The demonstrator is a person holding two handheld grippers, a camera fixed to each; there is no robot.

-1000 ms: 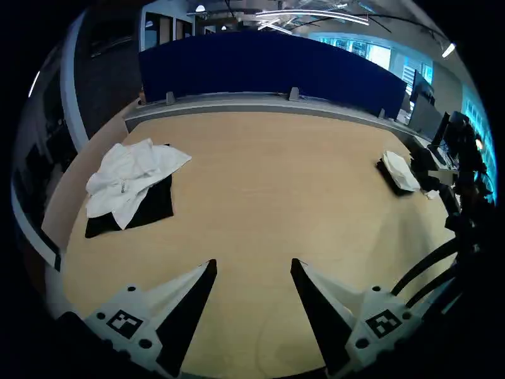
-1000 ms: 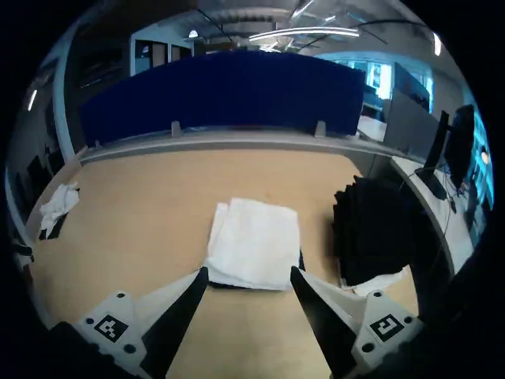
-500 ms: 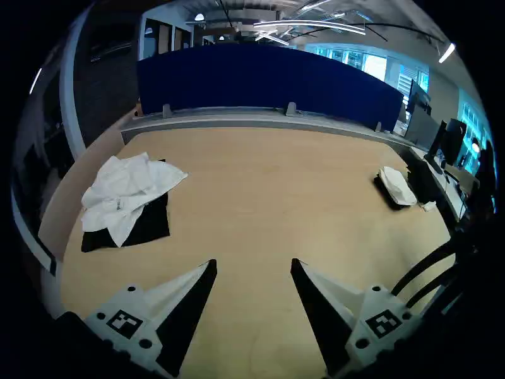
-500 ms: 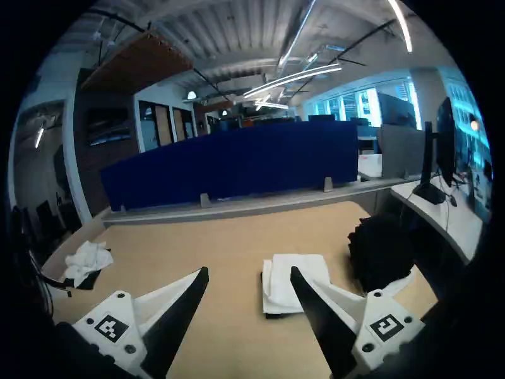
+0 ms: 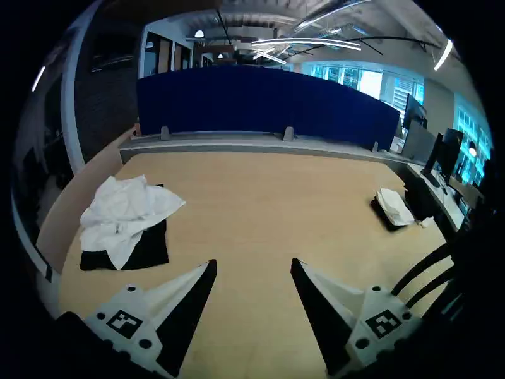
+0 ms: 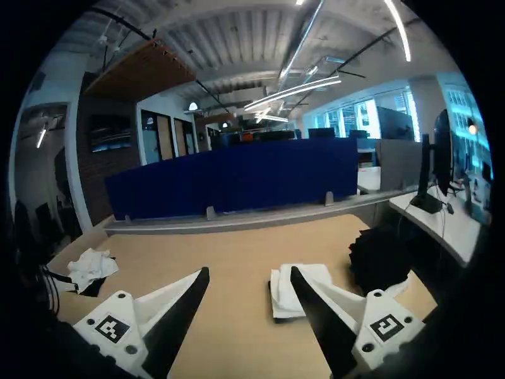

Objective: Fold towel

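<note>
Two open, empty: left hand-held gripper (image 5: pixel 252 261), right hand-held gripper (image 6: pixel 249 269). Both well apart from crumpled towel (image 5: pixel 123 211) on surface (image 5: pixel 265 202). Best approach low, pinching separate corners, not bunched layers.

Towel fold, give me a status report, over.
Both open, empty: left tongs, right tongs. Crumpled towel untouched on black cloth; folded towel lies apart. Nothing between left tongs and crumpled towel.

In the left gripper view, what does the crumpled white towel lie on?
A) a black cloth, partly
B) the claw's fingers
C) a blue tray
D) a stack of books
A: the crumpled white towel lies partly over a black cloth on the table, apart from the open left claw.
</note>
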